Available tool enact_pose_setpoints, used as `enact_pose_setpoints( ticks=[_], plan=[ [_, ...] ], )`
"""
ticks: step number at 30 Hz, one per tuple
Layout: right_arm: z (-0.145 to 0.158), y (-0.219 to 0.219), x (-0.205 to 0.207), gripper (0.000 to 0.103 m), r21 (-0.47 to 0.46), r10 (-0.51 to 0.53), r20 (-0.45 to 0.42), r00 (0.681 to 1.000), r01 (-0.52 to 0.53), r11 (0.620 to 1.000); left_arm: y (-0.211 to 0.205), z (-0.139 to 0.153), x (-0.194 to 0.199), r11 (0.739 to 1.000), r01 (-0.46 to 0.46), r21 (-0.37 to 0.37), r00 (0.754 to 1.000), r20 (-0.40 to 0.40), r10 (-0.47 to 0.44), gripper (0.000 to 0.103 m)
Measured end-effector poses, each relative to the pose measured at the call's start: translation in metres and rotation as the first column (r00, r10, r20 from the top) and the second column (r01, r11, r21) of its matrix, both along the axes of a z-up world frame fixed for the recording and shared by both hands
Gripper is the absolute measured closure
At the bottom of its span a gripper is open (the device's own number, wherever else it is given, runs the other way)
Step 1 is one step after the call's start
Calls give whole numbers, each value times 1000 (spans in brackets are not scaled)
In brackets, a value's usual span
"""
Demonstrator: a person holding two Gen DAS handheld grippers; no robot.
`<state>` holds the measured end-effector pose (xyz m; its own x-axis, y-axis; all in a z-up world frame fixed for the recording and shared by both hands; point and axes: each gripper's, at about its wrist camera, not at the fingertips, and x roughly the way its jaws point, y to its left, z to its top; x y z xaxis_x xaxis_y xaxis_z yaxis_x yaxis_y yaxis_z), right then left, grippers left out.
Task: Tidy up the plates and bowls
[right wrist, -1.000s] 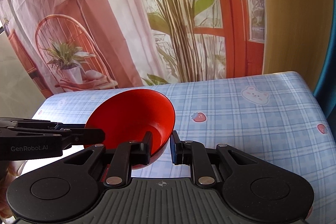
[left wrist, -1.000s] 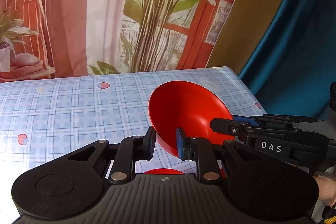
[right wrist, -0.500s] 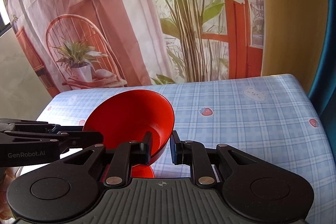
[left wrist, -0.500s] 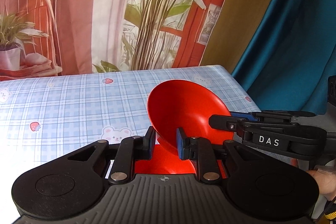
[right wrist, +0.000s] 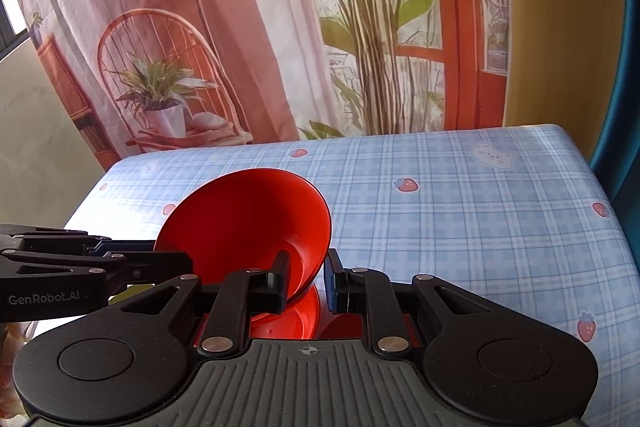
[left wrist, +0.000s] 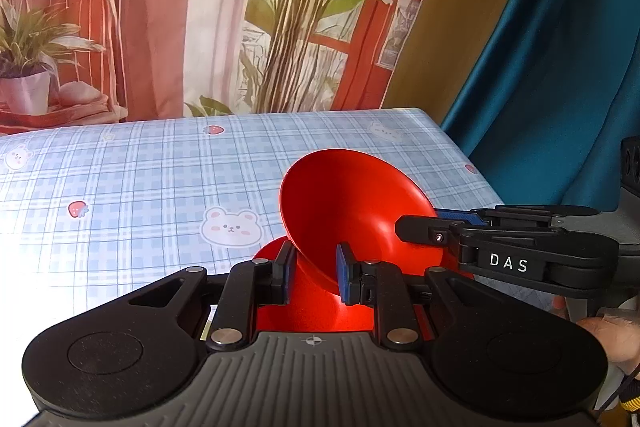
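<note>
Both grippers are clamping the red bowl's rim, left gripper and right gripper on opposite sides, tilted. A red plate is now coming into view directly beneath it, so stacking looks close.

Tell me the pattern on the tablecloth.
Light blue plaid tablecloth with strawberries and bear faces; clearest in the right wrist view.

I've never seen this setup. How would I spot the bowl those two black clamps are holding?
Find the table with the blue checked cloth, printed with bears and strawberries. At its near edge, the left gripper and the right gripper each pinch the rim of a red bowl from opposite sides. It is lifted and tilted, unlike the other red dish lying flat beneath it.
</note>
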<state>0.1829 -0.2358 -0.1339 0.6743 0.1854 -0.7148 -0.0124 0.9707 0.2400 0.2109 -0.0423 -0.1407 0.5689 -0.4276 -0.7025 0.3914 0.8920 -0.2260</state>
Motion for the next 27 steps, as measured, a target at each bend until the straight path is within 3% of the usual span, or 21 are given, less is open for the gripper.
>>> enact_pose_setpoints(
  ticks=[27],
  plan=[
    [-25, 8, -5, 86, 6, 6, -68, 998, -5, 1000, 6, -23, -4, 1000, 4, 14, 997, -71, -3, 80]
  ],
)
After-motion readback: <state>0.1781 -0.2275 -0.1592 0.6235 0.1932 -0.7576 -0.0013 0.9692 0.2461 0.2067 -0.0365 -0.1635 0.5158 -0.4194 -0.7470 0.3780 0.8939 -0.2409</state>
